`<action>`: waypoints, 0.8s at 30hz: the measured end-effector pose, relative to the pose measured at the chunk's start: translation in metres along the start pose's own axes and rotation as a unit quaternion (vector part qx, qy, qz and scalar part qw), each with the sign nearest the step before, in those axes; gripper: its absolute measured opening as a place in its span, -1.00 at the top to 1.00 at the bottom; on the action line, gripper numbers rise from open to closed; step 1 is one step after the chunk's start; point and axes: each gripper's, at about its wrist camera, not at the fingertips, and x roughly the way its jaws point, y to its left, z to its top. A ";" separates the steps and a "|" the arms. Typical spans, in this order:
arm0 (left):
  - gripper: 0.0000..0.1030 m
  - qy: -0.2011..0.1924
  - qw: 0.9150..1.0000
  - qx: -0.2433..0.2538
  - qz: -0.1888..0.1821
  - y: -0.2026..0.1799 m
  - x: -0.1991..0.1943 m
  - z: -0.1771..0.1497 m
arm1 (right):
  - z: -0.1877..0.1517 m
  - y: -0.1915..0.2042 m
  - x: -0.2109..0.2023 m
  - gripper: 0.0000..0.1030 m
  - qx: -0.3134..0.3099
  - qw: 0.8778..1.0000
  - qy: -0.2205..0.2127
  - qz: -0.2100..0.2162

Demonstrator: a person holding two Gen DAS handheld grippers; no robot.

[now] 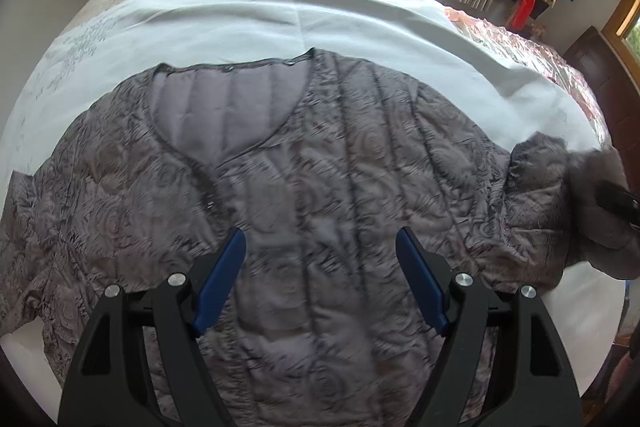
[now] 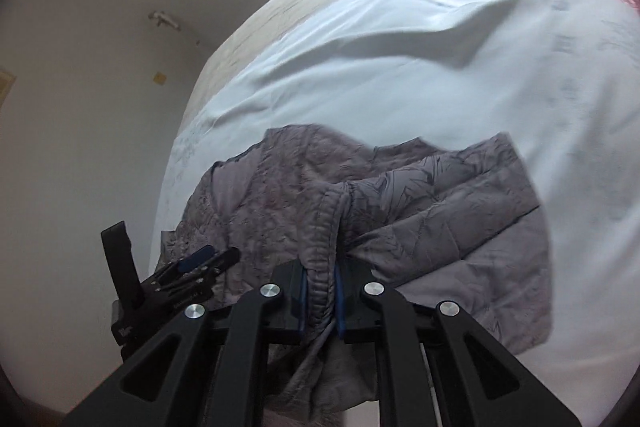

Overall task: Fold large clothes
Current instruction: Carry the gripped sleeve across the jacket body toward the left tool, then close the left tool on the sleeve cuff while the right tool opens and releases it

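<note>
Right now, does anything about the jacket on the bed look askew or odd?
Yes. The jacket lies flat on the white sheet, but its sleeve is bunched and pulled across the body, its cuff pinched in the right gripper. The left gripper hovers open above it.

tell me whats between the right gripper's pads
A gathered cuff of the grey jacket, pinched by the right gripper; the right wrist view shows it.
</note>
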 end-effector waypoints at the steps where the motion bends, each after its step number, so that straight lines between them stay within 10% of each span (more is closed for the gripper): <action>1: -0.49 -0.001 1.000 -0.003 -0.002 0.004 0.000 0.000 | 0.001 0.006 0.009 0.80 -0.002 1.000 0.006 0.002; 15: -0.50 -0.006 0.999 -0.024 -0.026 0.050 -0.009 -0.005 | -0.016 0.048 0.135 0.65 -0.032 0.994 0.096 -0.048; 24: -0.51 0.009 0.992 -0.043 -0.117 0.042 -0.013 -0.009 | -0.033 0.053 0.063 0.27 -0.075 0.996 0.053 -0.001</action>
